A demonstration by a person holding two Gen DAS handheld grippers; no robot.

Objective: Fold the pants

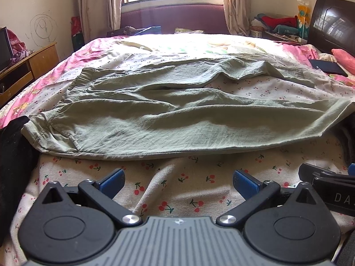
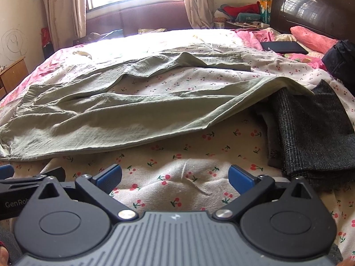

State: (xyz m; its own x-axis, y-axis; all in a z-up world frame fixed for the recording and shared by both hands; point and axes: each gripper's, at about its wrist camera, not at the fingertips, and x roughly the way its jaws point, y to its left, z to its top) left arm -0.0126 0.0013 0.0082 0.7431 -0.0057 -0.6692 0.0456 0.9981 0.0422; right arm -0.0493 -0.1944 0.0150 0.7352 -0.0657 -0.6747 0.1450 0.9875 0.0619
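Pale green pants (image 1: 155, 119) lie spread and wrinkled across the bed, waistband at the left, legs running to the right. In the right wrist view the same pants (image 2: 106, 115) have the near leg's hem resting over a dark garment. My left gripper (image 1: 178, 182) is open above the cherry-print sheet, a short way in front of the pants' near edge, holding nothing. My right gripper (image 2: 175, 177) is also open over the sheet, empty, just short of the pants. Both sit side by side; the right gripper's body (image 1: 328, 184) shows at the left view's right edge.
A folded dark grey checked garment (image 2: 310, 133) lies on the bed at the right. A black cloth (image 1: 13, 150) sits at the left edge. A dark tablet (image 2: 284, 47) and pink pillow (image 2: 312, 36) lie near the headboard (image 2: 310, 6). A wooden cabinet (image 1: 26, 68) stands left.
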